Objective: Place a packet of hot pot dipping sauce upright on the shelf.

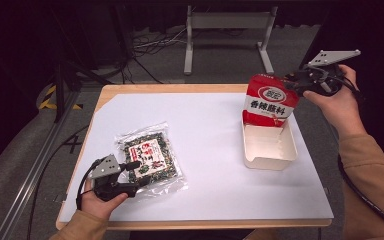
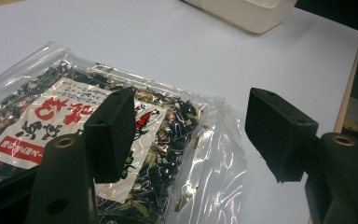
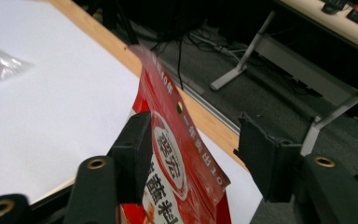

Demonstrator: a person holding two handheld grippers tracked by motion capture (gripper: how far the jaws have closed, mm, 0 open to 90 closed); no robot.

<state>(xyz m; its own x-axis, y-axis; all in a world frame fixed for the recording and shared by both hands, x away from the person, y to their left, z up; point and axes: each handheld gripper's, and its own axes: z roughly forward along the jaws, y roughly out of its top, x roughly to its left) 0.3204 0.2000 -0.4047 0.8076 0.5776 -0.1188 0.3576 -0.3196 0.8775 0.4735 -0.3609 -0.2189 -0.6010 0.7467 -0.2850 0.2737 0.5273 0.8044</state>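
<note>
At the bench's left, my left gripper (image 1: 132,176) hovers with fingers wide over the clear seaweed packet (image 1: 150,156) lying flat on the white sheet (image 1: 205,150). At right, my right gripper (image 1: 295,84) stands fingers parted around the red sauce pouch (image 1: 269,101), which stands upright in the cream tray (image 1: 270,145).

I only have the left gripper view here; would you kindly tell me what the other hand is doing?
Observer: The right gripper is at the top of a red packet, jaws apart, one pad against it.
Operator: Thank you. Where does that packet stand?
Observer: Upright in the far end of a cream tray.
Operator: And the table edge nearest me?
Observer: Your left gripper hovers over the clear packet's near corner, well inside that edge.
</note>
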